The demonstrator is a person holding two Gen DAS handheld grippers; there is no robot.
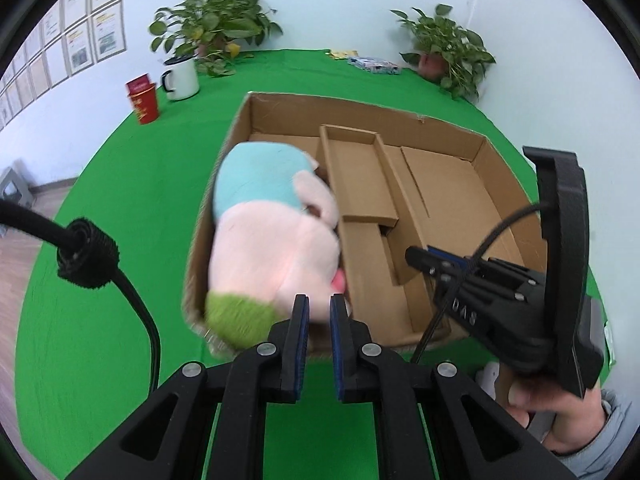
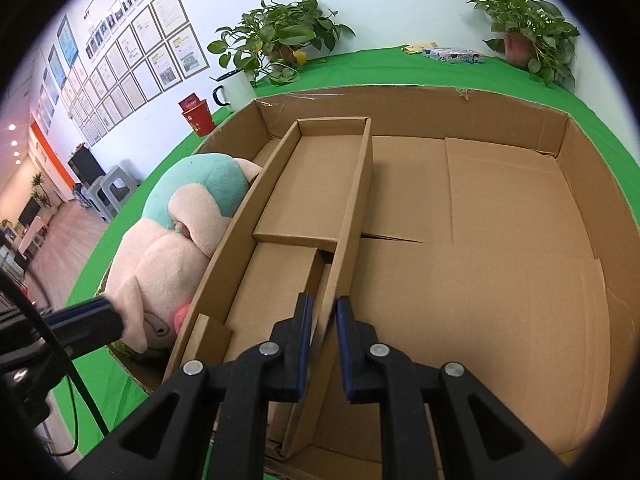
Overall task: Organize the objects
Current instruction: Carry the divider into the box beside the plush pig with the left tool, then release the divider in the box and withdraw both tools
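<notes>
1. A large open cardboard box [image 2: 592,184] sits on a green table [image 1: 120,208], filling the centre of both wrist views.
2. A plush toy [image 1: 272,240], pink with a teal cap and a green patch, lies in the left compartment of the box, its lower end hanging over the near left rim.
3. A long cardboard divider tray [image 2: 320,184] runs from lower centre toward upper centre of the right wrist view, beside the toy.
4. The left gripper [image 1: 319,310], at the bottom centre of its own view, has its jaws nearly together with only a narrow gap; the toy shows just beyond the tips, and no fabric is visibly pinched between them (the toy is blurred here).
5. The right gripper [image 2: 323,312] has its jaws almost closed on the near end of the tray's right wall, a thin cardboard edge passing between the pads.
6. A white mug [image 1: 181,79], a red cup [image 1: 143,101] and two potted plants [image 1: 212,32] stand in the upper part of the left wrist view.
7. Risk, as a judgement: the overhanging toy could slide out over the rim if nudged, and pulling on the thin tray wall could bend or tear it, or drag the tray against the toy.
</notes>
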